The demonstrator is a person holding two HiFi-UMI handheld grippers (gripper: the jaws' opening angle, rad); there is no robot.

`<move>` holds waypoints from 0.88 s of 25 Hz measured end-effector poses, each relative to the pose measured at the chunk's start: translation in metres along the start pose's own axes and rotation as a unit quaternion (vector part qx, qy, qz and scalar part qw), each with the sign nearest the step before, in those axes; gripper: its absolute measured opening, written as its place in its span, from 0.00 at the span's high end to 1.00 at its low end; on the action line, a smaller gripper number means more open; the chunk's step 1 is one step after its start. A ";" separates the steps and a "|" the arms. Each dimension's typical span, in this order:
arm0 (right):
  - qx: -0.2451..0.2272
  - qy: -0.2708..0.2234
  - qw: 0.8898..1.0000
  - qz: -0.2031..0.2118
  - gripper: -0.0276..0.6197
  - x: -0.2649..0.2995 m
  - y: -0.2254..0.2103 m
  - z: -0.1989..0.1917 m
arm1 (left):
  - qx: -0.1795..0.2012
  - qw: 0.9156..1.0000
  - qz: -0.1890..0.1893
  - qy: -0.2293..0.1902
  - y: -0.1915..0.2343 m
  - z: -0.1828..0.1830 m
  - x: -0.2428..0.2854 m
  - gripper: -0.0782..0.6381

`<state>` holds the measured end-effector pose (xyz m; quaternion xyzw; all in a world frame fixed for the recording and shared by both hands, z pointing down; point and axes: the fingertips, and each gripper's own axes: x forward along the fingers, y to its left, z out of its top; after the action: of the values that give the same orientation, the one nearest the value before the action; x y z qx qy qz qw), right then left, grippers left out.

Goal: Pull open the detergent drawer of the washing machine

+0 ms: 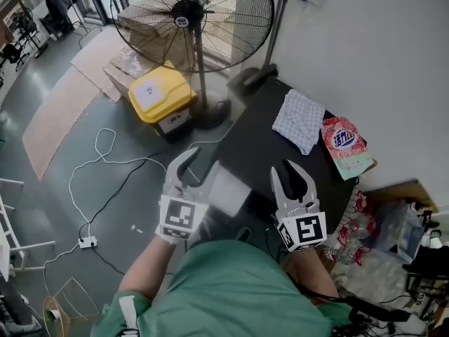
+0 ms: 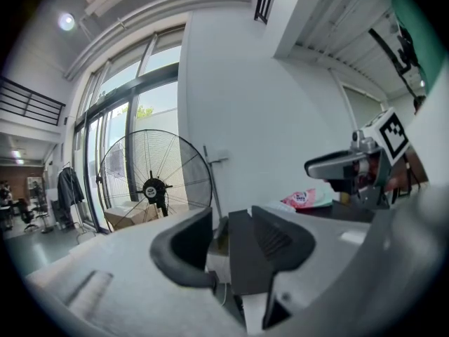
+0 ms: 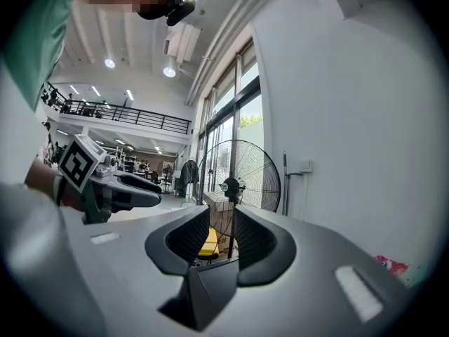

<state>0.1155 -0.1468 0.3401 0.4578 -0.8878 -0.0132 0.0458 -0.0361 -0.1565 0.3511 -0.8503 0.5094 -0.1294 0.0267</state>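
The person is holding both grippers about level at the dark-topped washing machine point(image 1: 261, 144). The left gripper point(image 2: 231, 223) is clamping its fingers on the dark front of the drawer point(image 1: 229, 188), whose pale rectangular tray is sticking out of the machine's front toward the person. The right gripper point(image 3: 221, 220) is keeping its ribbed fingers apart and empty.

I see the grey floor point(image 1: 140, 209) carrying a big standing fan point(image 1: 193, 20), a yellow bin point(image 1: 160, 93) just beside its base, flat cardboard sheets point(image 1: 59, 111) further left, and a white cable point(image 1: 105, 163) looping down to a power strip point(image 1: 88, 242). Against the wall stands a dark top point(image 1: 259, 139). On it lie a checked cloth point(image 1: 299, 120) and, just beside that, a pink packet point(image 1: 345, 146) near the edge.
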 end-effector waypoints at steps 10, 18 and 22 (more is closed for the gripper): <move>-0.002 -0.001 1.000 -0.003 0.80 0.001 0.004 -0.003 | -0.005 1.000 -0.002 0.000 0.002 -0.006 -0.002 0.65; -0.004 0.000 1.000 -0.009 0.80 0.003 0.010 0.000 | -0.006 1.000 -0.007 -0.003 0.007 -0.006 -0.007 0.65; -0.008 0.002 1.000 -0.011 0.80 0.007 0.013 0.000 | -0.008 1.000 -0.010 -0.004 0.012 -0.007 -0.007 0.65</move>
<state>0.1009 -0.1446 0.3415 0.4669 -0.8826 -0.0197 0.0508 -0.0510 -0.1558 0.3546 -0.8558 0.5021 -0.1226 0.0209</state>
